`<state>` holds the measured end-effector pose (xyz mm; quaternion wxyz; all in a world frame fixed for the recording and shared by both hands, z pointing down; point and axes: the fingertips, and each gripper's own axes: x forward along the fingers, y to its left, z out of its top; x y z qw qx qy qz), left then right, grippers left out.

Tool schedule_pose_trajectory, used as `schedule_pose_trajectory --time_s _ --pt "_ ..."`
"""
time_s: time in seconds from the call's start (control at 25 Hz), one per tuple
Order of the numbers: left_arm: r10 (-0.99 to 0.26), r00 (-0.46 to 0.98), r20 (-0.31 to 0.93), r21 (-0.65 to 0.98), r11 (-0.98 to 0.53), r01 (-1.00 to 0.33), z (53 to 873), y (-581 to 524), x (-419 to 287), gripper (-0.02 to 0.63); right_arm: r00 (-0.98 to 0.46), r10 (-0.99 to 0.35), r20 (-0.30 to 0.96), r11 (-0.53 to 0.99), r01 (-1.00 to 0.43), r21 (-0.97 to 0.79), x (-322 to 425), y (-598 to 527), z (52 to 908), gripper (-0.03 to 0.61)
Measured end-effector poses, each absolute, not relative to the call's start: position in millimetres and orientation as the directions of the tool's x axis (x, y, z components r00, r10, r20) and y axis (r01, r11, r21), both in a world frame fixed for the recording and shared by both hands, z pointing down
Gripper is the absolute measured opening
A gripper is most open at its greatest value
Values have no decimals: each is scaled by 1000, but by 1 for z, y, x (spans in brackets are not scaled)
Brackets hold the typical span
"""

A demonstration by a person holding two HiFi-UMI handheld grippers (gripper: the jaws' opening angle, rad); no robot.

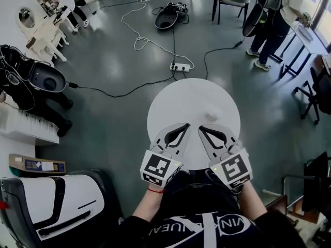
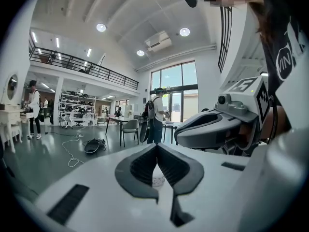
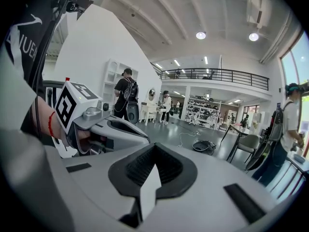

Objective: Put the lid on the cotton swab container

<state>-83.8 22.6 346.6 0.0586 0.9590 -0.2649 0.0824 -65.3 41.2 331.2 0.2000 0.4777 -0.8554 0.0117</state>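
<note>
White on white, the cotton swab container [image 1: 211, 117] sits right of the table's [image 1: 170, 97] middle; you cannot tell whether its lid is on. Your left gripper [image 1: 184, 128] and right gripper [image 1: 202, 129] rest clenched and empty at the near edge, so check the container closely before acting.

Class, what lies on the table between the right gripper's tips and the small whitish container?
Nothing: in the head view, only bare white tabletop separates the right gripper from the container.
</note>
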Motion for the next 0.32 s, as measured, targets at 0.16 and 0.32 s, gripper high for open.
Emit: schedule_pose_trajectory --time_s 0.16,0.32 --pt "-509 840 187 73 -845 -529 348 15 -85 9 -476 -806 353 556 -813 174 -67 35 333 2" --pt "-515 836 192 74 -841 -535 347 8 -84 9 -481 -800 358 564 -807 175 -67 30 336 2"
